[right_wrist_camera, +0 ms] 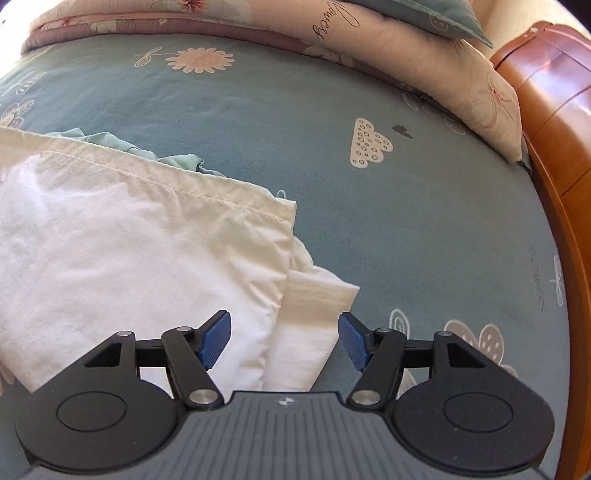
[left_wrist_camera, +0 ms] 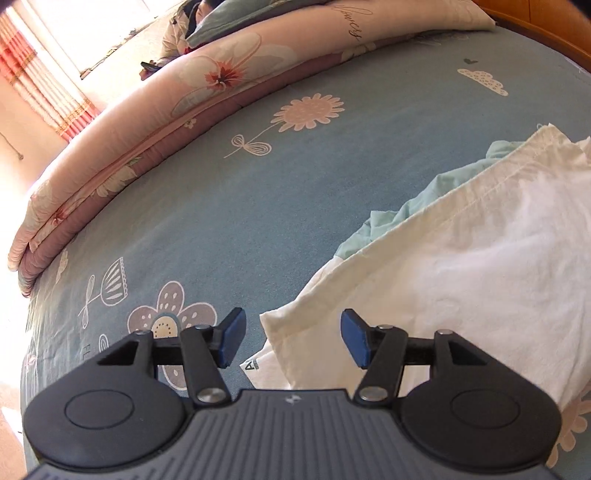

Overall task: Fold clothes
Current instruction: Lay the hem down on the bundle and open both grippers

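Observation:
A white garment (left_wrist_camera: 480, 266) lies folded on the blue patterned bed sheet (left_wrist_camera: 258, 192); it also shows in the right wrist view (right_wrist_camera: 129, 251). A pale green garment (left_wrist_camera: 436, 192) pokes out from under its far edge, seen too in the right wrist view (right_wrist_camera: 110, 142). My left gripper (left_wrist_camera: 293, 338) is open and empty, hovering over the white garment's near left corner. My right gripper (right_wrist_camera: 284, 338) is open and empty, over the garment's near right corner, where a folded layer (right_wrist_camera: 314, 314) sticks out.
A pink floral quilt (left_wrist_camera: 147, 122) lies folded along the far side of the bed, with a pillow (right_wrist_camera: 436, 14) on it. A wooden bed frame (right_wrist_camera: 554, 129) runs along the right. A window with red striped curtains (left_wrist_camera: 40, 85) is at far left.

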A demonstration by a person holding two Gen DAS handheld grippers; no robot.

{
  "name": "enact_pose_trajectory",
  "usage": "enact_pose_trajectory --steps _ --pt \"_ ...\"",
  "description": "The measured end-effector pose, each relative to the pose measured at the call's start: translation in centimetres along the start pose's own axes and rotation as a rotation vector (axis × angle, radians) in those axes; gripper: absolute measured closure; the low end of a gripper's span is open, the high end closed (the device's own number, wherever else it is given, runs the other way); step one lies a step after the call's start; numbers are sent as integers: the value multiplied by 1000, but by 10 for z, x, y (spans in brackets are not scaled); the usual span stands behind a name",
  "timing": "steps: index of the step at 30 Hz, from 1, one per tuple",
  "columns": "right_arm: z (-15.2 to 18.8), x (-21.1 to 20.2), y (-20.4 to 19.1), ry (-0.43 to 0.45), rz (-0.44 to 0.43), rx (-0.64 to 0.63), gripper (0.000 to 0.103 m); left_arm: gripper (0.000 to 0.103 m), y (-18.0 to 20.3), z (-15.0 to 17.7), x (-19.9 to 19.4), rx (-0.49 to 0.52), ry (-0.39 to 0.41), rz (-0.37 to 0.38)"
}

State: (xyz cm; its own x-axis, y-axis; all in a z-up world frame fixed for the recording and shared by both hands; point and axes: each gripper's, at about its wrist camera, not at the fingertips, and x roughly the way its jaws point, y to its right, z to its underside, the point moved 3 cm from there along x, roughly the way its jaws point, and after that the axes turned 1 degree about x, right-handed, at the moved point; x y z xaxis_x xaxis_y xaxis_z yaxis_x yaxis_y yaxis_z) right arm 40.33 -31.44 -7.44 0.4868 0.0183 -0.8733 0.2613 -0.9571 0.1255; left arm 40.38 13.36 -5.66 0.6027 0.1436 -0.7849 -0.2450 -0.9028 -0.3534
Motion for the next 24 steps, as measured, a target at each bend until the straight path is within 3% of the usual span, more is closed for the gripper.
enact_pose_trajectory --steps 3,5,11,16,21,23,24 --pt "25 -5 2 -24 -72 119 34 43 15 6 -13 5 3 56" --pt "39 -3 3 -39 -108 178 35 42 38 15 -18 62 8 106" --pt "72 7 18 -28 -269 386 51 42 116 51 -22 197 6 188" --pt "58 35 38 -3 -407 503 52 42 152 73 -19 149 -55 237" --pt "40 70 48 -1 -496 570 52 41 150 78 -17 48 -100 242" --pt "35 76 51 -10 -538 589 63 41 147 79 -15 26 -116 236" --pt "34 76 51 -19 -554 590 76 41 145 79 -14 21 -116 228"
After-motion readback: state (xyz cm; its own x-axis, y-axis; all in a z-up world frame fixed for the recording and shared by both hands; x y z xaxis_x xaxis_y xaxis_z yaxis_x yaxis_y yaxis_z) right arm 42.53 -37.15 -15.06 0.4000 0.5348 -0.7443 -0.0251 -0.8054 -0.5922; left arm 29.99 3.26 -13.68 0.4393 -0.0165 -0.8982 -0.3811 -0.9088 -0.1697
